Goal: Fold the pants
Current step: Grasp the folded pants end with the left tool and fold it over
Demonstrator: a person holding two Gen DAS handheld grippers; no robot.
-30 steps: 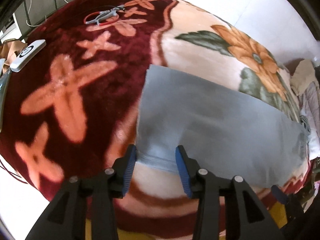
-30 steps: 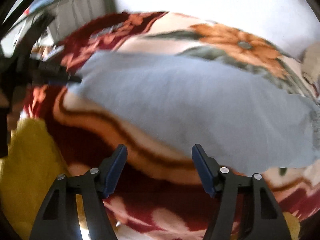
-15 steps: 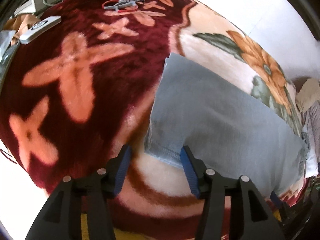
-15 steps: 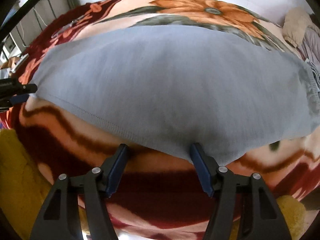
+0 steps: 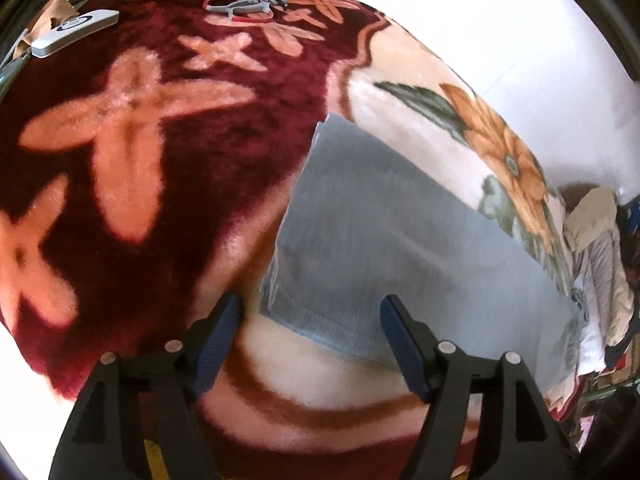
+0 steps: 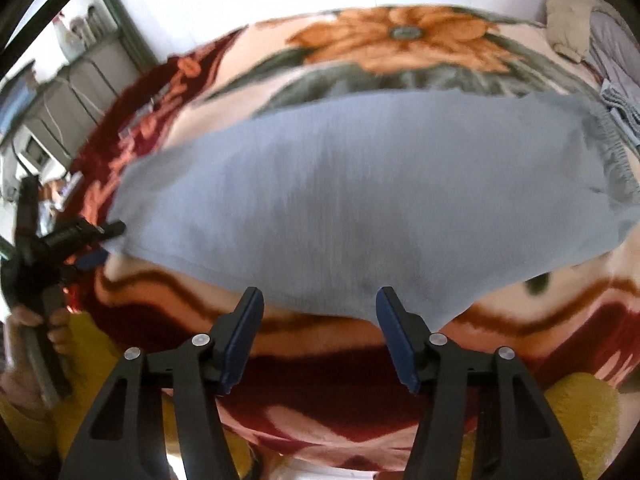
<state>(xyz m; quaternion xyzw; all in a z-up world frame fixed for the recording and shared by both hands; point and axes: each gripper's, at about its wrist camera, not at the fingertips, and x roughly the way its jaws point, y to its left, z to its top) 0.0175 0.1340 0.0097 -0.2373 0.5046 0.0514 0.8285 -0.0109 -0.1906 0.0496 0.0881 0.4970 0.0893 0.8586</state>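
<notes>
Black-framed left gripper [image 5: 310, 336] with blue pads sits nearest, jaws just opened wide, hem corner of the light grey-blue knit pants [image 5: 400, 248] lying between them but not pinched. Black right gripper [image 6: 320, 330] also spread, though its jaws have just narrowed a bit, straddling the near long edge of the pants [image 6: 360, 208], pads not pressing cloth as far as the blur allows. Pants lie flat, already doubled lengthwise it seems, stretched across the plush maroon-and-cream floral blanket [image 5: 120, 168], waistband end far right. Risks: fleece pile is soft, so a pad closing low could grab blanket along with hem and drag both; closing on only the top layer would split the stack and skew the fold; the two hands are well apart, uneven lift would twist the leg. Farther back, a white remote-like device [image 5: 76, 30] and grey-red handled tool [image 5: 244, 8] on the blanket, well clear. Beige clothing heap [image 5: 596, 240] at far right could snag a swung hem.
</notes>
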